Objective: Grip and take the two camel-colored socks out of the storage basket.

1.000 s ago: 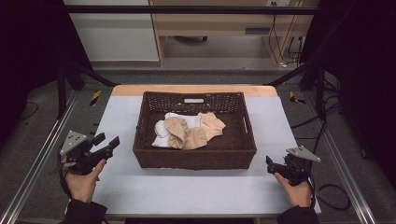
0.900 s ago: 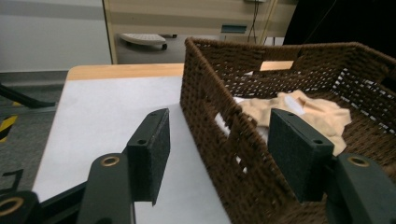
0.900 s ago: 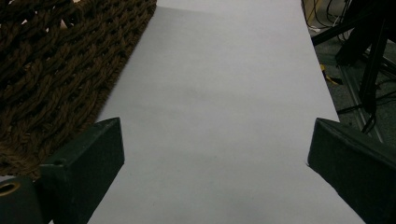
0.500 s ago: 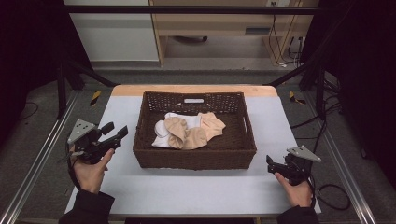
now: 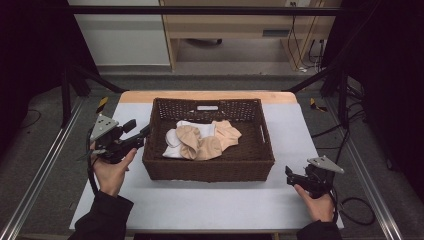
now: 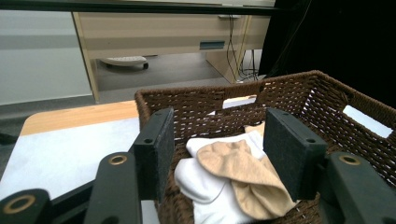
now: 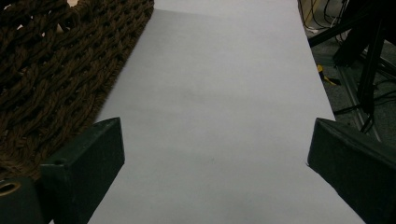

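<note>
A brown wicker basket (image 5: 207, 167) stands mid-table and holds white socks (image 5: 172, 146) and beige socks (image 5: 202, 145) in a loose heap. My left gripper (image 5: 138, 129) hovers at the basket's left wall, pointing over the rim. It is open, its jaws have just been closing a little, and nothing is between them. The left gripper view looks past that gripper (image 6: 217, 135) at a beige sock (image 6: 238, 168) lying on a white sock (image 6: 205, 191). My right gripper (image 5: 290, 174) rests open near the table's front right corner, beside the basket wall (image 7: 51, 70).
The pale grey table (image 5: 210, 205) has free room in front of the basket and on both sides. Metal rails (image 5: 45, 165) run along the table's left and right. A wooden desk (image 5: 235, 30) and cables (image 5: 350, 205) lie beyond the table.
My left hand has lifted and moved right and away, from the table's left edge up to the basket's left wall. The right hand has stayed put.
</note>
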The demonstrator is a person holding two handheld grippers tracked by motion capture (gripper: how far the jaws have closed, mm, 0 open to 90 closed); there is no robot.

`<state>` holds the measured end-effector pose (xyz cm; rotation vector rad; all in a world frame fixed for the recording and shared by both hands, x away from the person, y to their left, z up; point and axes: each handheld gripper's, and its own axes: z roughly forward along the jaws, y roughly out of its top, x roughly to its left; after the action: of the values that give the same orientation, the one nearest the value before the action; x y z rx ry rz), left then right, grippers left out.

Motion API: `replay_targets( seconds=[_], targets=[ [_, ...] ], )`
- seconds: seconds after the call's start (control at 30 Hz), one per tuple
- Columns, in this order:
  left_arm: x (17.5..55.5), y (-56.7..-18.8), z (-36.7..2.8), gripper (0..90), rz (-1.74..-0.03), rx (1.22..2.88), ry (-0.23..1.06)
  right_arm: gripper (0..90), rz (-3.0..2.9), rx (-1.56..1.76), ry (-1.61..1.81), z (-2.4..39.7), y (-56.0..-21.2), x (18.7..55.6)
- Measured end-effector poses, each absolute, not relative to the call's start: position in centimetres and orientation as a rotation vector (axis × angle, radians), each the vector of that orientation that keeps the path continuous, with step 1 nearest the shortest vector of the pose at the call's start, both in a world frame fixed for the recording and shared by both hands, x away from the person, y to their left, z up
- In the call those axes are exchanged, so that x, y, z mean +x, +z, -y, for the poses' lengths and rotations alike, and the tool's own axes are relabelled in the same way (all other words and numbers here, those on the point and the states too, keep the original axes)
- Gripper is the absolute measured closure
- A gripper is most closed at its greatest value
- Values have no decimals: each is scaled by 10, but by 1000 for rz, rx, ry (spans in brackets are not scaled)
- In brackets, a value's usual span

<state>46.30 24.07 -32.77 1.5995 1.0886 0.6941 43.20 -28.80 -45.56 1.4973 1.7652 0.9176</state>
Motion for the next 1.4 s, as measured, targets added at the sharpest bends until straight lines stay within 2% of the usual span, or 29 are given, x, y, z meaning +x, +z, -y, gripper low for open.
replay_targets(
  seconds=[0.63,0.97,1.4],
  targets=[
    [511,-318,-179,417,-1037,1677,714,43,-1752,1500,917,290,-455,433],
    [544,-335,-152,395,-1060,1759,704,42,-1745,1506,921,291,-455,434],
    [574,-364,-140,395,-1104,1809,713,43,-1746,1510,914,291,-456,436]
  ],
)
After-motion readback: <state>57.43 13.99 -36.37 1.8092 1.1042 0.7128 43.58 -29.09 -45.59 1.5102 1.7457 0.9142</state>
